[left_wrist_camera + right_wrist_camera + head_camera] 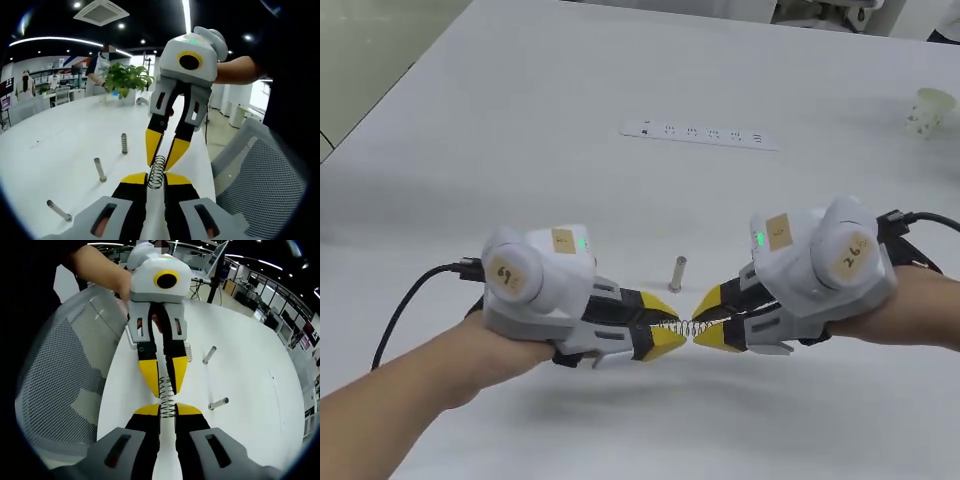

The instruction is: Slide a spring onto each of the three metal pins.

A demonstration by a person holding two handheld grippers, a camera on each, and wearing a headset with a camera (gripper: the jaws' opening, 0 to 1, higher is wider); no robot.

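Two grippers meet nose to nose above the table (470, 180), and one spring (685, 328) bridges the small gap between their yellow tips. The left gripper (156, 176) has its jaws pressed together on one end of that coil. The right gripper (167, 409) pinches the other end the same way, so the spring lies roughly level, held by both and clear of the tabletop.

Three metal pins show in the left gripper view, all off to the left of its jaws. The nearest pin (59, 210) sits beside the base of the left jaw, the middle pin (100, 170) is further forward, and the farthest pin (123, 136) is about level with the right gripper's tips. That farthest one looks ribbed, wearing a second spring (124, 146); the other two are bare, smooth metal. In the head view one pin stands upright just beyond where the tips meet; which of the three it is I cannot tell.

One power strip (700, 133) lies well beyond both grippers, and one paper cup (930, 110) stands far beyond the right gripper, to its outer side
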